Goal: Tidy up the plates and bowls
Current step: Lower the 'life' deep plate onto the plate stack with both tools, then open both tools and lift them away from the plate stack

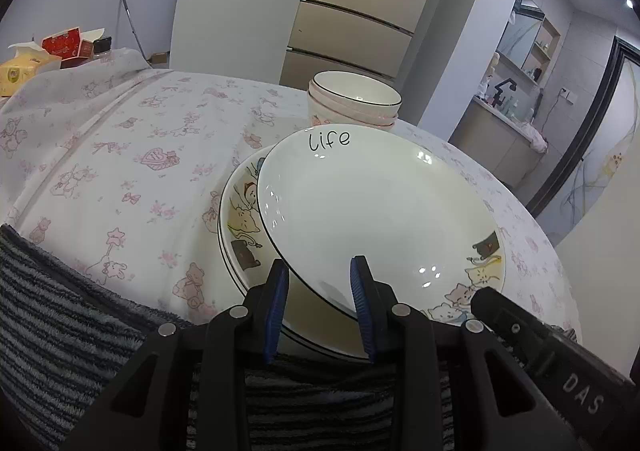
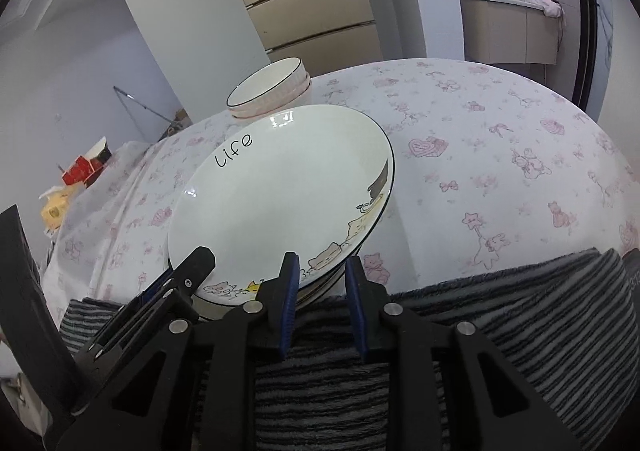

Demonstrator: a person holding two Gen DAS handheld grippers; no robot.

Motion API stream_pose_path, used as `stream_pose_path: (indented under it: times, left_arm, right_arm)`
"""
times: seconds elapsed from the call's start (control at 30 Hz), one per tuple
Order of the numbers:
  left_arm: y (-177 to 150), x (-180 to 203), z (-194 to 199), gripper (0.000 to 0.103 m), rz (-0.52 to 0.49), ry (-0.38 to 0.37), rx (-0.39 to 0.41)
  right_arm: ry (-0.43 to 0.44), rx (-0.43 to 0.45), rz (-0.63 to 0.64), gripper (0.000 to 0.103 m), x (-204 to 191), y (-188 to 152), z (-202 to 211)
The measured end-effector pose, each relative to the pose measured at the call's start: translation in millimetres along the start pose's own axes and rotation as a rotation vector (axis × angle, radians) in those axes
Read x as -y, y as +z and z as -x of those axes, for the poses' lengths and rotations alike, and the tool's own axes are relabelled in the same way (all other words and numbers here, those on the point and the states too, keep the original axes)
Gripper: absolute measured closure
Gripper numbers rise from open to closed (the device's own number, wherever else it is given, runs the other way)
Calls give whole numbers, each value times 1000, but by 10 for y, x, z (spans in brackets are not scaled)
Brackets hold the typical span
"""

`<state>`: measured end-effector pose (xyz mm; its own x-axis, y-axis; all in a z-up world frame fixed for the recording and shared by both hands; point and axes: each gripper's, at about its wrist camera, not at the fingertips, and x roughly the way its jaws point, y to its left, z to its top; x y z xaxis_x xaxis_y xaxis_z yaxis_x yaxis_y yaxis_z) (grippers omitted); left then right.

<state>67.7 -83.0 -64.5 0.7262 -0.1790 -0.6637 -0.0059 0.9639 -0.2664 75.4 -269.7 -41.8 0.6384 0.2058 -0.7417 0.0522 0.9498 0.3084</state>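
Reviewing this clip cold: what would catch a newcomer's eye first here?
The glossy white cartoon-cat plate marked "life" fills the centre, tilted and offset on another plate beneath. Both black grippers with blue pads meet its near rim: the left gripper straddles it, the right gripper sits at its right edge. Behind stands a stack of ribbed white bowls on the pink-printed tablecloth.

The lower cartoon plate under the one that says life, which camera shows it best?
The left wrist view. There the lower plate sticks out to the left from under the tilted top plate, showing its cartoon print. In the right wrist view only thin rim edges show beneath the top plate.
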Motion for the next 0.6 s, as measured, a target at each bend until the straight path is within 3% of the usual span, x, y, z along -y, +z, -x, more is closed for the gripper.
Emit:
stream_pose_path:
  times: [0.17,0.37,0.6]
  left_arm:
    - [-7,13,-13,69,-12,-2,-4]
    - [-8,24,-29,70,-26,-7,-14]
    - [-13,13,21,70,-4,6,13]
  right_arm:
    - [0,-14,-76,81,122,86,-92]
    - [84,-55,-180,84,377,240,-384]
    - [57,-25,-131,85,342,235,-337]
